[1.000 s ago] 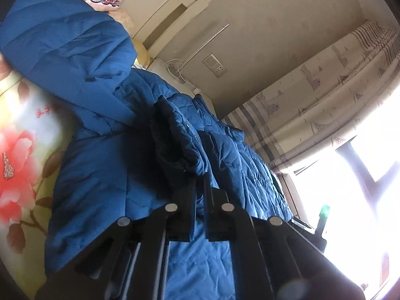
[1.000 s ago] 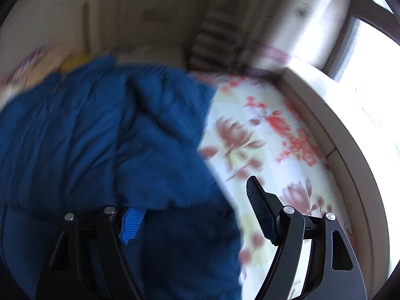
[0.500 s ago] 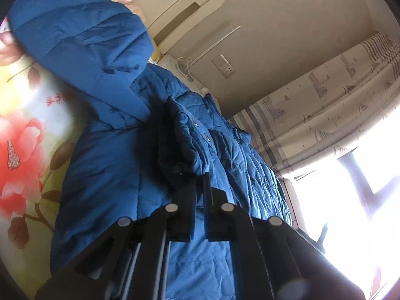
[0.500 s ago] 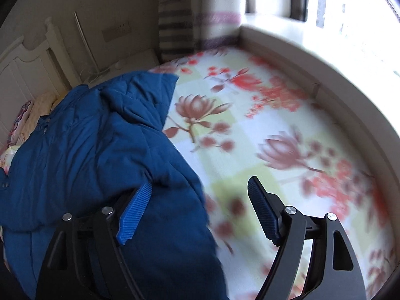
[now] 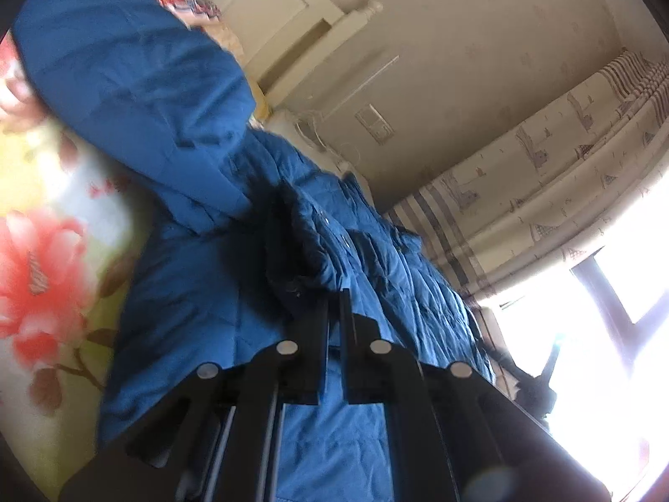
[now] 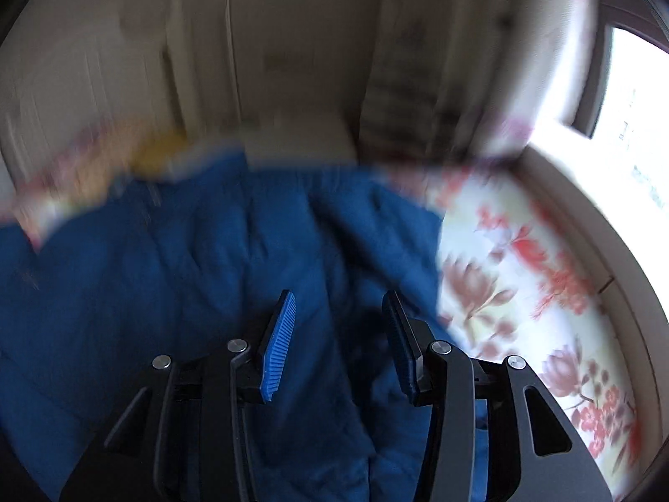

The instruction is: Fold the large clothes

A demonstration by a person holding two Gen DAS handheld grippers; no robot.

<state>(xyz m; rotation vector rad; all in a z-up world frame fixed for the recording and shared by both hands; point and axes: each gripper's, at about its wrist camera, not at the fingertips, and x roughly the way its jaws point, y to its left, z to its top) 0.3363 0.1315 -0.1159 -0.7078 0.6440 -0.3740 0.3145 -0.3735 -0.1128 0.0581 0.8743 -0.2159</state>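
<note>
A large blue quilted jacket (image 5: 200,276) lies on a floral bedsheet (image 5: 37,259). My left gripper (image 5: 333,297) is shut on a bunched fold of the jacket near its snap-button front. One sleeve (image 5: 138,96) stretches up and left. In the blurred right wrist view the jacket (image 6: 175,276) covers the left and middle of the bed. My right gripper (image 6: 338,313) is open, its blue pads (image 6: 278,347) partly closed in, just above the jacket near its right edge and empty.
A white headboard (image 5: 334,21) and pillows (image 5: 188,0) stand at the bed's head. A curtain (image 5: 543,159) and bright window (image 5: 606,313) lie to the right. The floral sheet (image 6: 522,293) shows bare to the right of the jacket, bounded by a window ledge (image 6: 606,259).
My right gripper swung left over the jacket and its jaws narrowed. My left gripper stayed shut on the fold and shifted slightly, with the jacket moving with it.
</note>
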